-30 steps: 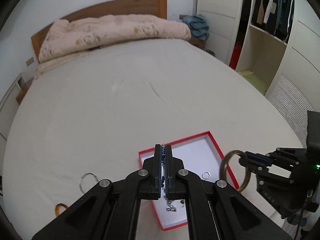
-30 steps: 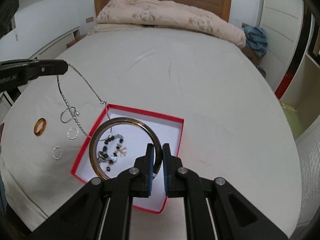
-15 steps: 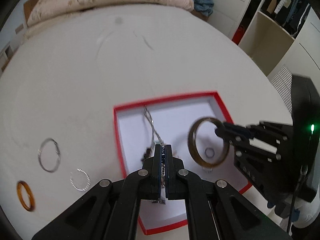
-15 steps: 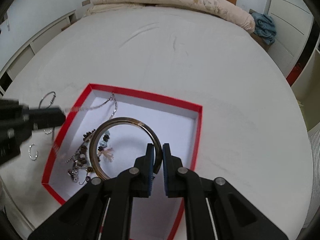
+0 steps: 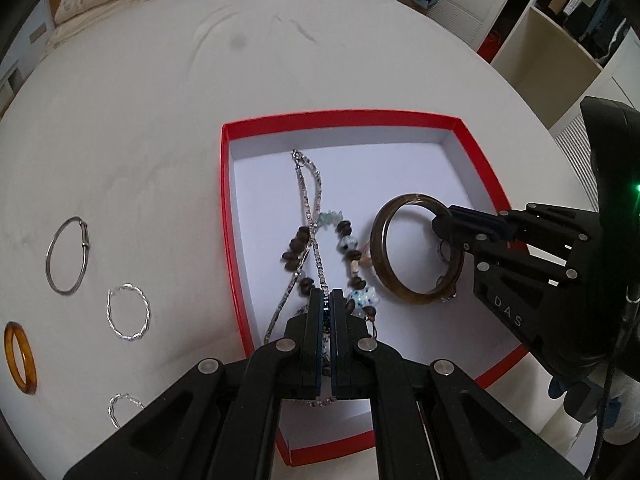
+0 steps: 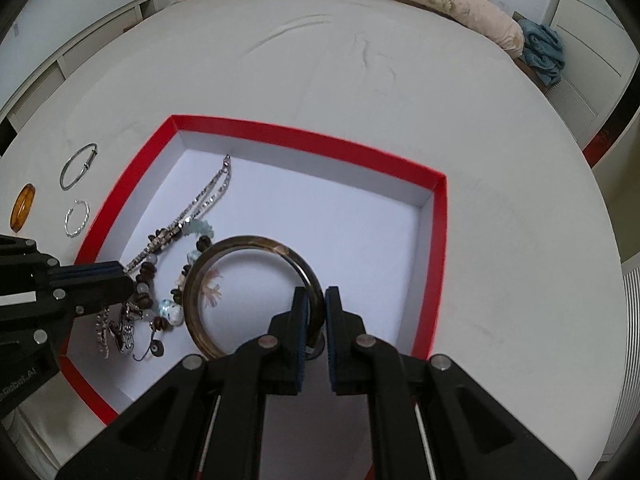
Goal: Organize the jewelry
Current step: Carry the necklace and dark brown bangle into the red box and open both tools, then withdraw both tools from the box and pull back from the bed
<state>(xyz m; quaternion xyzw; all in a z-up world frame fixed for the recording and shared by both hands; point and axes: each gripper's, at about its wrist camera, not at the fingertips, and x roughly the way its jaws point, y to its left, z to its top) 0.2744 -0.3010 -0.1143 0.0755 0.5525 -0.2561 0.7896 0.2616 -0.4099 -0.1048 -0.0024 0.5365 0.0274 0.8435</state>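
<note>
The left gripper [image 5: 327, 300] pinches the chain [image 5: 310, 196], already trailing into the red box [image 5: 340, 117] at frame centre. The right gripper [image 6: 316, 300] grips the bangle [image 6: 250, 294] low over the box. Four rings [image 5: 66, 255] wait on the bed at left.

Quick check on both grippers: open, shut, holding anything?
Left gripper: shut on the silver chain necklace, over the red box.
Right gripper: shut on the brown bangle.
</note>
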